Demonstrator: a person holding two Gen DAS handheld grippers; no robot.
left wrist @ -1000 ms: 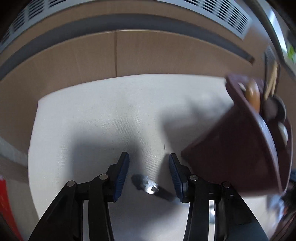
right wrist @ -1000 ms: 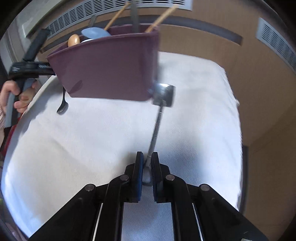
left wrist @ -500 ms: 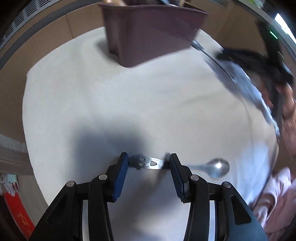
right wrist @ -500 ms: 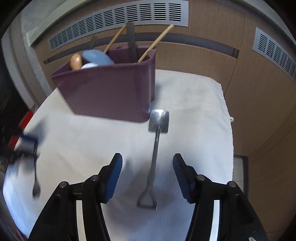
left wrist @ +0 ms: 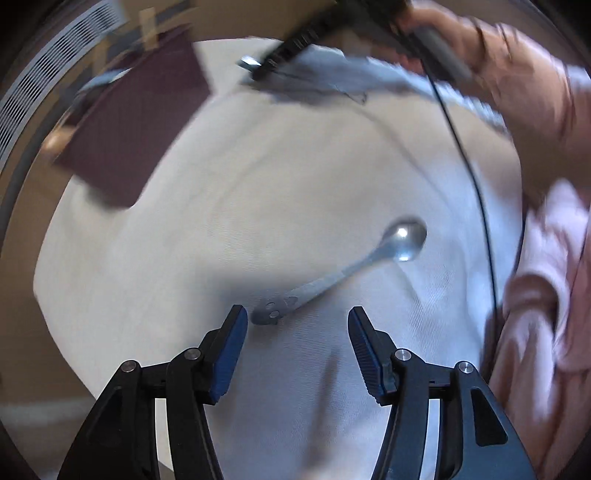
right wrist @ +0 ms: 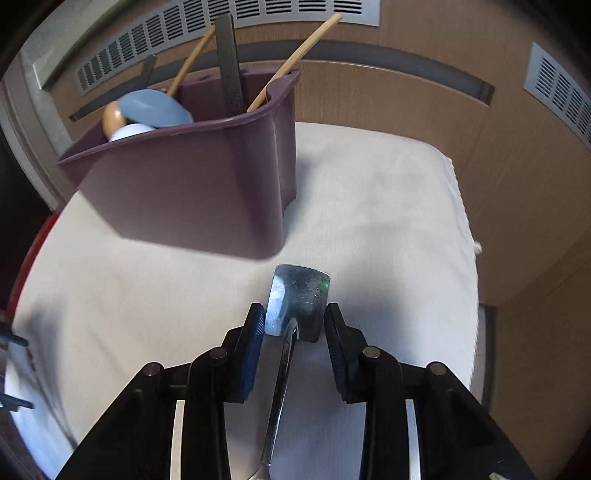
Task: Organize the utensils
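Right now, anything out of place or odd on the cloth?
Two utensils lie loose on the white cloth, outside the purple caddy: a spoon flat ahead of the left tool, and a small metal spatula with its blade between the right tool's closing jaws. Nothing spilled or visibly damaged.

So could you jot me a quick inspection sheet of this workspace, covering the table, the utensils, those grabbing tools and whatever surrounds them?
Surface: white cloth, wrinkled.
Job's things: purple caddy holding wooden and blue utensils; spoon and flat metal spatula lying on the cloth.
Clutter: nothing seen.
Grippers: left hand-held gripper opening, spoon handle end between its jaws, untouched; right hand-held gripper closing around the spatula blade, contact unclear.
Cables: black cable near a pink sleeve.
Surroundings: wood panelling with grey vents.
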